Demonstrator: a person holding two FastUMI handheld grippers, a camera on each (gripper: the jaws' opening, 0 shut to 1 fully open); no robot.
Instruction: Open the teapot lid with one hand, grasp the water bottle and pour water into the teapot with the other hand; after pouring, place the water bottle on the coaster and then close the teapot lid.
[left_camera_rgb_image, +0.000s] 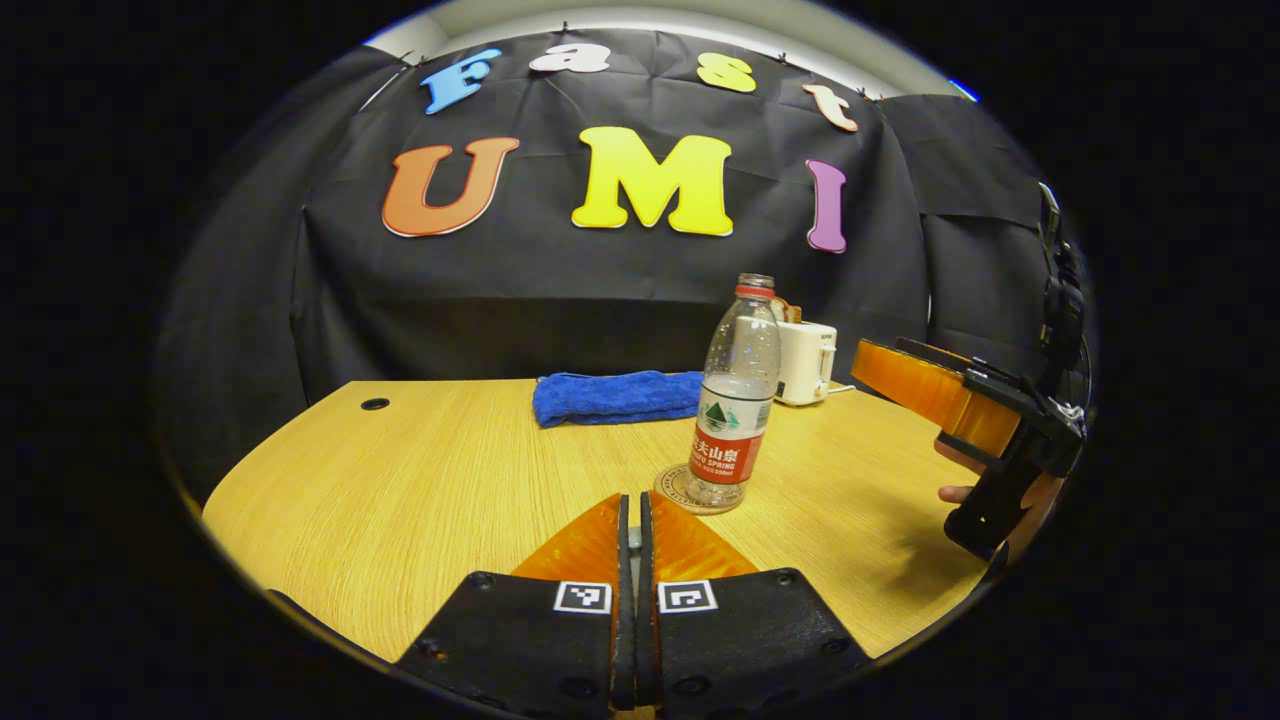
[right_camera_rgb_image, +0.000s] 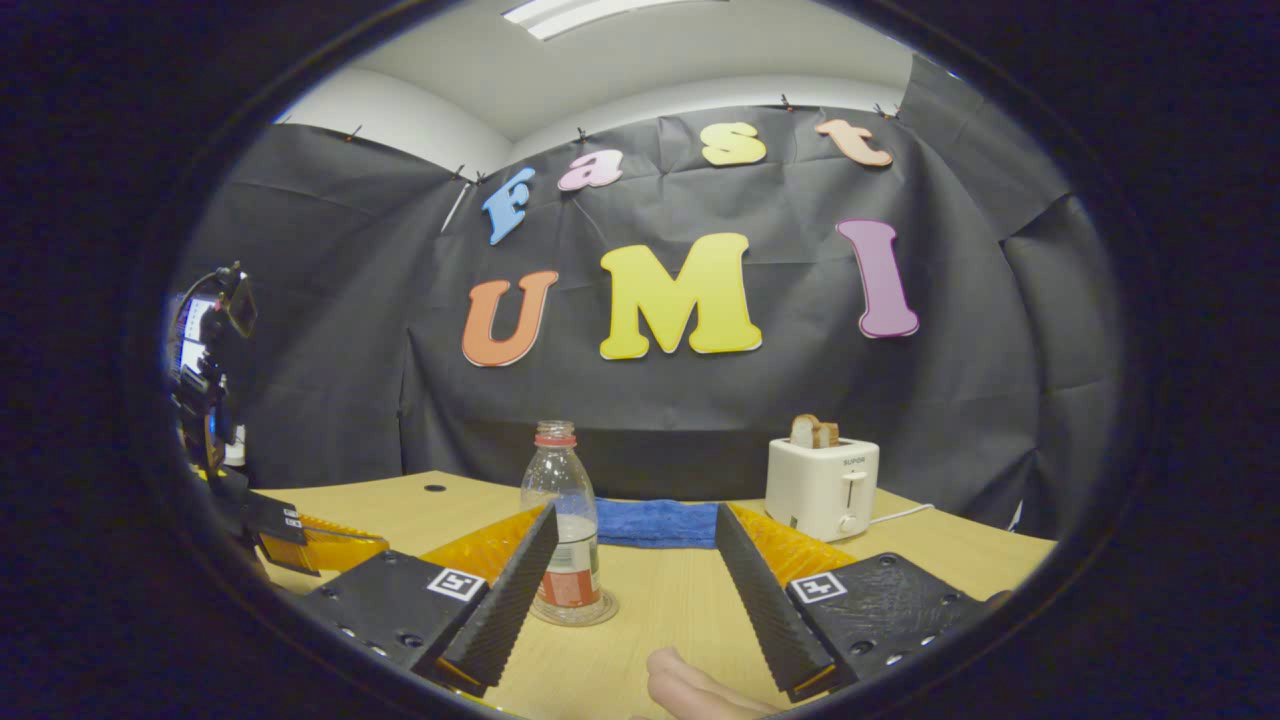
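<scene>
One clear plastic water bottle (left_camera_rgb_image: 737, 390) with a red cap ring and red label stands upright on a round coaster (left_camera_rgb_image: 681, 489) mid-table, roughly a third full. Far right, a white toaster (right_camera_rgb_image: 822, 487) holds bread. The left gripper (left_camera_rgb_image: 631, 520) is clenched on nothing; the right gripper (right_camera_rgb_image: 637, 570) is spread wide, grasping nothing.

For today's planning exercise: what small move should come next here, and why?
Probably ease the right gripper forward and slightly left in its view, until its fingers straddle the clear plastic water bottle. The bottle stands upright on the round coaster, ungrasped and off that gripper's centre line. The right fingers are spread, while the left gripper is shut.
</scene>
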